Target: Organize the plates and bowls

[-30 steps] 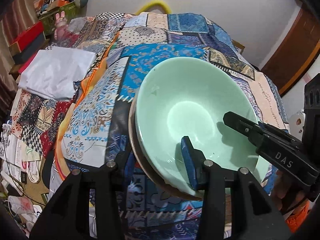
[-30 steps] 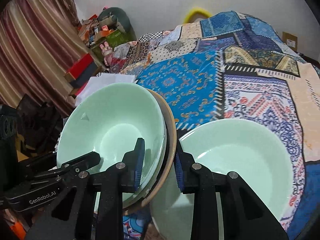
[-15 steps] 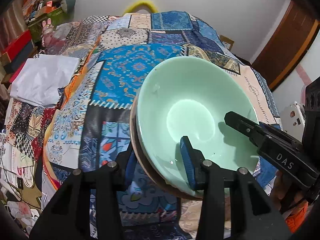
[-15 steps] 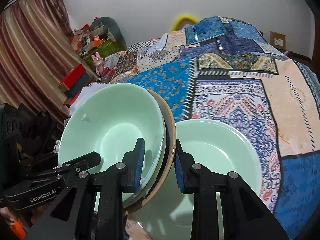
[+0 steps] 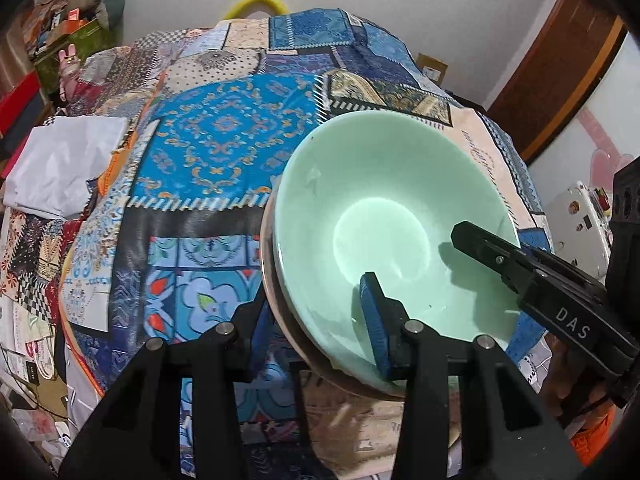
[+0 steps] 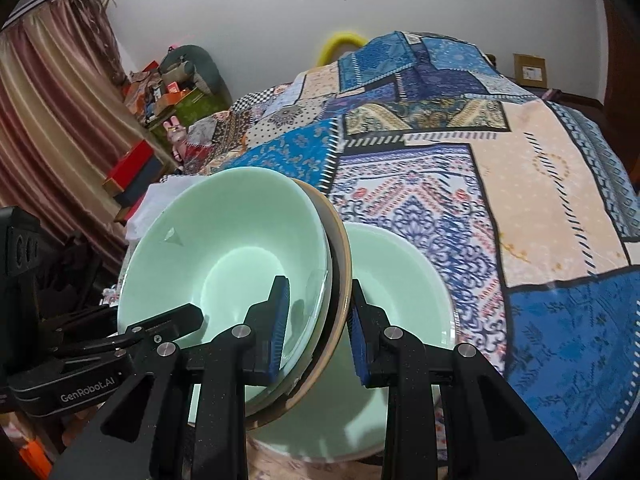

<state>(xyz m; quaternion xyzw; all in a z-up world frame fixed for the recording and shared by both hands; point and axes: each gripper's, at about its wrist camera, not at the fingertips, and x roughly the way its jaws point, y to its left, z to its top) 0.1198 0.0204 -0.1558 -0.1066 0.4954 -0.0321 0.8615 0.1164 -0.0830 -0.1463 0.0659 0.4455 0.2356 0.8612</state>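
A: What's different from a second ago?

B: The stack has travelled across the quilt (image 5: 224,148). Both views have slid sideways over the patchwork, and in the right view the second green bowl (image 6: 404,280) now sits lower and closer under the carried pile. The grip itself hasn't changed: the left gripper (image 5: 320,320) is clamped over the near rim of the green bowl (image 5: 392,216) and the brown plate (image 6: 342,264) under it, and the right gripper (image 6: 318,320) is pinched shut on the same rims from the other side.

A: So where's the load?

B: Held up and tilted between the two grippers, clear of the cloth, just beside and partly above that resting bowl.

A: Meaning for the job?

B: I'd judge it's being brought over to join the other bowl, so a set-down is likely close.

A: And the room?

B: A bed-like surface under a blue patchwork quilt, a folded white cloth (image 5: 60,168) at its left edge, striped curtain (image 6: 52,92), cluttered boxes (image 6: 136,168) by the wall, a wooden door (image 5: 560,72).
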